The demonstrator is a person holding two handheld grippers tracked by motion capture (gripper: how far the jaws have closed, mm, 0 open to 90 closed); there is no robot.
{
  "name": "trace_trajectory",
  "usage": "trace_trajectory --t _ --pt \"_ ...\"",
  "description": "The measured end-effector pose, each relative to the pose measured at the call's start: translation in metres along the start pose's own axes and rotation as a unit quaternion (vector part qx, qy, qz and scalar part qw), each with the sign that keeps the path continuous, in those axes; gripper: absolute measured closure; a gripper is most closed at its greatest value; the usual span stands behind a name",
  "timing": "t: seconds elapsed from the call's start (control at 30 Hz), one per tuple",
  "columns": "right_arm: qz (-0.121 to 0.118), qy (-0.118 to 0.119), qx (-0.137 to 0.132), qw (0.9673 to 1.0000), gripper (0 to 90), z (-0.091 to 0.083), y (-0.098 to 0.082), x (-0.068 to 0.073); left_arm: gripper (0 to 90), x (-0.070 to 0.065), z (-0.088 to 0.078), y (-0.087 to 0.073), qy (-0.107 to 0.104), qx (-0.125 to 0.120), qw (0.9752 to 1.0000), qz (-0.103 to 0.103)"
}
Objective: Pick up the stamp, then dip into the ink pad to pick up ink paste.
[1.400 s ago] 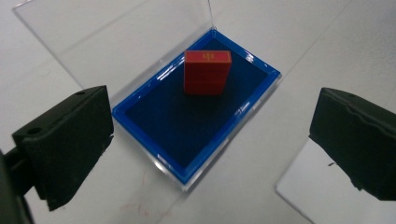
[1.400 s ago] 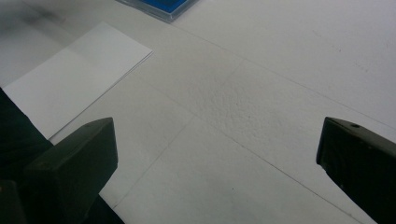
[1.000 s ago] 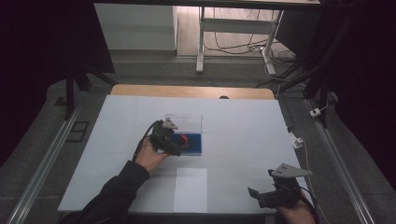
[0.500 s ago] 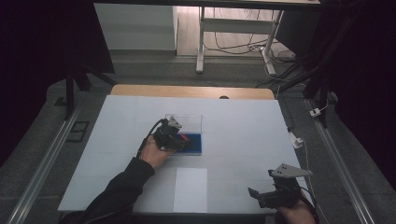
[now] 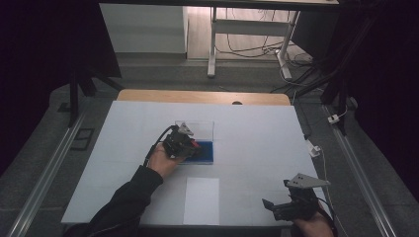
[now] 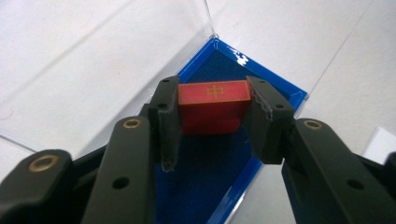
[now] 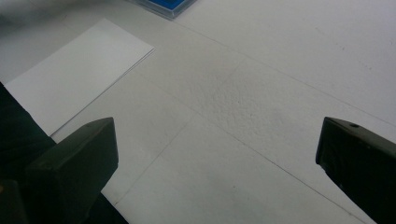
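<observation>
Left gripper [image 6: 212,126]: jaws have just been closing and now clamp a red block [image 6: 212,106] from both sides. Each pad presses flat against one end face of the block; no gap is visible on either side. The block sits squarely between the fingertips, at their far ends, its long axis running across from jaw to jaw. Its top face is turned up toward the gripper's camera and bears a gold character.

Directly beneath the block and the jaws lies a blue tray [image 6: 280,91], dark blue lining with a brighter blue rim. The tray extends ahead of the fingertips and back under the jaws. Whether the block's underside touches the lining cannot be told. A clear lid [image 6: 116,51] rises just beyond and to one side of the tray, next to the left jaw.

High view: the left gripper [image 5: 190,146] rests over the near-left part of the blue tray [image 5: 206,153], the hand [image 5: 162,160] behind it, the clear lid [image 5: 203,129] on the far side.

Right gripper [image 7: 217,149]: jaws spread wide, nothing between them, bare white table [image 7: 289,70] beneath. A white sheet of paper [image 7: 74,81] lies ahead and to the left of its left jaw. The tray's corner [image 7: 166,5] sits far ahead. In the high view this gripper [image 5: 279,205] is well apart from the block, at the table's near edge.
</observation>
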State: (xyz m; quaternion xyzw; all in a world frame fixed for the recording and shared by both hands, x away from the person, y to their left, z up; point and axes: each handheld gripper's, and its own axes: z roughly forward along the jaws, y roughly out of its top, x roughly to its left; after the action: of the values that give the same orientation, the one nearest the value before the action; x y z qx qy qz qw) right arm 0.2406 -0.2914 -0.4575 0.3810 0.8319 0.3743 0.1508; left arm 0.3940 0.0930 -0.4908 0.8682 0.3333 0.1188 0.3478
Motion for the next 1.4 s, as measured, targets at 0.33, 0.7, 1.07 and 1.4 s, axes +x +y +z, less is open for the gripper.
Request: trace_trajectory --t 0.33,0.7,1.07,1.4 --pt "-0.002 0.002 0.000 1.0000 0.0 0.000 0.000 0.000 58.2 0.000 -0.013 0.003 -0.005 -0.007 0.9999 -0.006" --pt "-0.004 0.002 0.000 1.0000 0.0 0.000 0.000 0.001 58.1 0.002 -0.007 0.001 -0.008 -0.002 0.9999 -0.013" --pt "-0.005 0.002 0.001 1.0000 0.0 0.000 0.000 0.001 58.2 0.004 0.004 -0.007 0.012 0.014 0.9997 -0.013" --pt "-0.007 0.003 0.003 1.0000 0.0 0.001 0.000 0.001 58.5 0.004 0.005 -0.013 0.013 0.008 0.9997 -0.019"
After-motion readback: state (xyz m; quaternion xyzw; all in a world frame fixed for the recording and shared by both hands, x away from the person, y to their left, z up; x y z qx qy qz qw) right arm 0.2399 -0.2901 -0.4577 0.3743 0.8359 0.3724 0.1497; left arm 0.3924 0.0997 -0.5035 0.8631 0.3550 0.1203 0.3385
